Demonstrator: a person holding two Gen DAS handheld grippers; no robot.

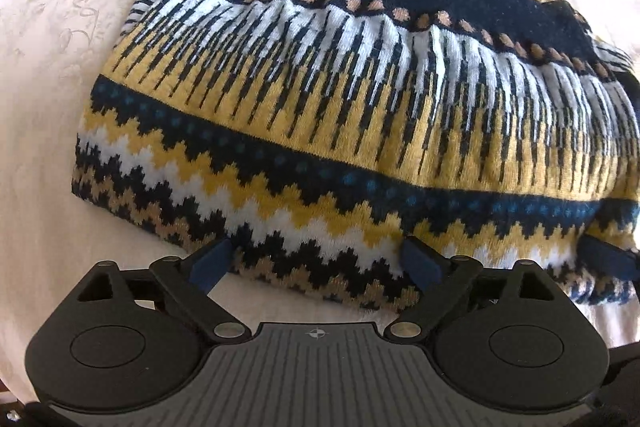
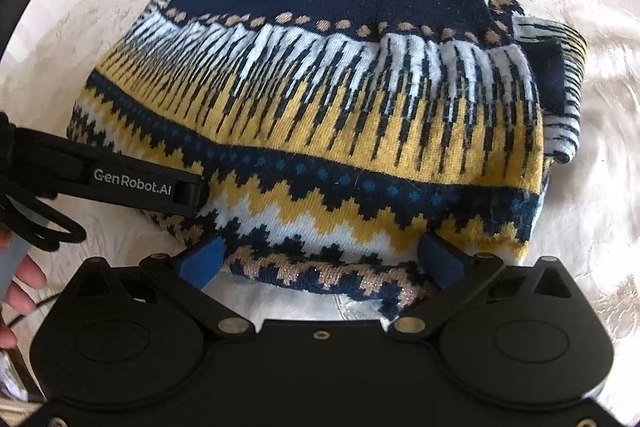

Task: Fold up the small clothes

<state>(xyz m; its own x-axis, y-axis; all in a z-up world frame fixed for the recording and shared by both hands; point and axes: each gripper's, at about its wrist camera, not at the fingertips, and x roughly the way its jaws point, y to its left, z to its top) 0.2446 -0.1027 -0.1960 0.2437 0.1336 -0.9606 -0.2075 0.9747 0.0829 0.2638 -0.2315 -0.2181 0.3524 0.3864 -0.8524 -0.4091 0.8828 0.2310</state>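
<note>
While both grippers' fingers [image 1: 418,261] spread wide, the folded sweater's [image 1: 340,107] hem lies between them.

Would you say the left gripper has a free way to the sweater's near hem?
Probably yes: the left gripper is open, its fingers astride the sweater hem, nothing between.

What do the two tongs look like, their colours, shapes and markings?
Both tongs are black, with two round housings and folding link arms with silver pins. The left tongs carry dark blue pads and a grey ribbed plate bearing a small cross mark. The right tongs have brighter blue pads. The right view shows white GenRobot.AI lettering on the left tongs and black cords.
</note>
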